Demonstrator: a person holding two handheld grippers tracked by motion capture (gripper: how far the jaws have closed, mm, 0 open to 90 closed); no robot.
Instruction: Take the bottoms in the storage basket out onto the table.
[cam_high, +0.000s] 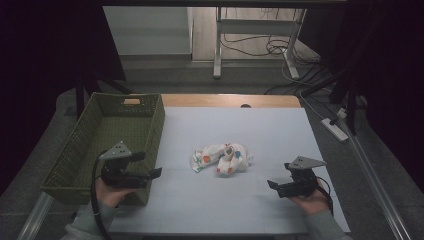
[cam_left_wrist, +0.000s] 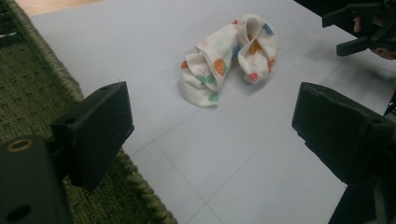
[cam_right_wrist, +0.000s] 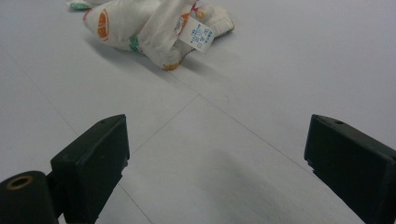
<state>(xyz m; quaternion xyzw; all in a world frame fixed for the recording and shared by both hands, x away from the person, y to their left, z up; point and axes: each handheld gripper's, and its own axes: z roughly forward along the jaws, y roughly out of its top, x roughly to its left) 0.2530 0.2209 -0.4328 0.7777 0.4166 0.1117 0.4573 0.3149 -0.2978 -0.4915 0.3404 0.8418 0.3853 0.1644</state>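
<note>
spotted cloth (cam_high: 221, 158), perhaps a garment, lies between the wide-open, empty left gripper (cam_high: 156, 172) and right gripper (cam_high: 270, 184).

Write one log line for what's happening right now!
left gripper: open, by green basket | right gripper: open, empty | crumpled spotted cloth: on table between both grippers, untouched

The high view looks forward and down over the whole counter (cam_high: 260, 195). Each gripper view sits low, close to the counter, looking along its own jaws. All three share the crumpled patterned cloth (cam_high: 222, 158) (cam_left_wrist: 229, 56) (cam_right_wrist: 149, 28) mid-counter.
</note>
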